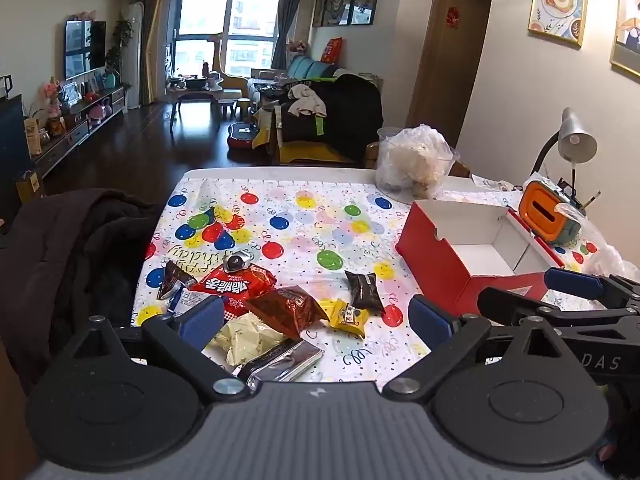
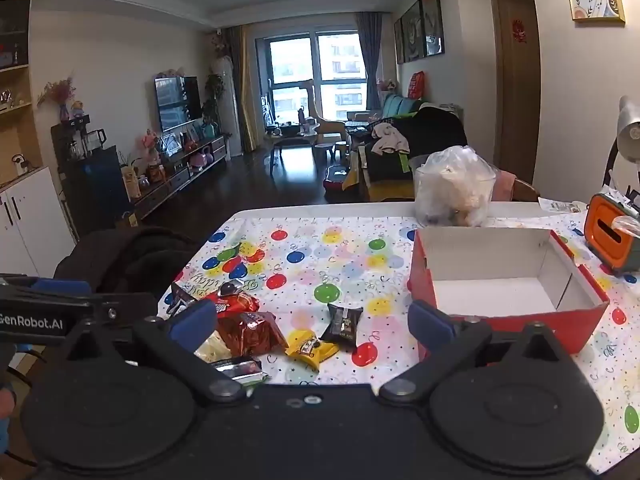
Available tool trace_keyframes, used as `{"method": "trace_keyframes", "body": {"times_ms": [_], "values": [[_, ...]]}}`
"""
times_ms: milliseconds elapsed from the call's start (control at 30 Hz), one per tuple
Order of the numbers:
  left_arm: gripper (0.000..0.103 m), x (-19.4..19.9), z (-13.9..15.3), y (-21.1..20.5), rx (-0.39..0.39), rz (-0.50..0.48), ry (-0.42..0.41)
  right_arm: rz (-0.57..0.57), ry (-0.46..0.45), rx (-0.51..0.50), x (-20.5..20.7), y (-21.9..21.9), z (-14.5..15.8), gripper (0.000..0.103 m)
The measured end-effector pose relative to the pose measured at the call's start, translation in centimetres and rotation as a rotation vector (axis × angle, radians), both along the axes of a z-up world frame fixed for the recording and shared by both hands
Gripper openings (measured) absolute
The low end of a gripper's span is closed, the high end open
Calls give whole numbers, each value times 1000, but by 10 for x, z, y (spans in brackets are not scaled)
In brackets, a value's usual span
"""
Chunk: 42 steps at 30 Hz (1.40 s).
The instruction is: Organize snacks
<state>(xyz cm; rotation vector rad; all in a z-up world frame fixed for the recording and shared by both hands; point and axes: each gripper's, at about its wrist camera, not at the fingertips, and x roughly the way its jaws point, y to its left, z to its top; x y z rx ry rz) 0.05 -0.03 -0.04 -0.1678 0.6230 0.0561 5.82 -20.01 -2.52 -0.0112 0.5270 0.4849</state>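
Several snack packets lie on the balloon-print tablecloth (image 1: 304, 216): a red bag (image 1: 234, 282), a brown bag (image 1: 286, 308), a yellow packet (image 1: 349, 317), a dark packet (image 1: 363, 291), a cream packet (image 1: 244, 340) and a black-silver bar (image 1: 280, 362). An open red box (image 1: 468, 256) with a white, empty inside stands to their right. My left gripper (image 1: 316, 318) is open above the near packets. My right gripper (image 2: 312, 322) is open, over the yellow packet (image 2: 310, 348) and dark packet (image 2: 344, 322), with the red box (image 2: 504, 292) at its right finger. The right gripper also shows in the left wrist view (image 1: 560, 300).
A clear tub with a plastic bag (image 1: 414, 162) stands behind the box. An orange and green container (image 1: 546, 216) and a desk lamp (image 1: 572, 140) sit at the far right. A dark coat (image 1: 76, 248) hangs over a chair at the table's left edge.
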Motion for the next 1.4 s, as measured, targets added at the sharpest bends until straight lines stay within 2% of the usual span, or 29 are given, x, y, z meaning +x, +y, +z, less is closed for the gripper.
{"method": "trace_keyframes", "body": {"times_ms": [167, 233, 1400], "values": [[99, 4, -1, -8, 32, -1, 15, 2, 4, 3, -9, 5, -1, 103], [99, 1, -5, -2, 23, -7, 7, 2, 48, 30, 0, -1, -2, 103], [99, -7, 3, 3, 22, -8, 0, -16, 28, -7, -10, 2, -1, 102]]}}
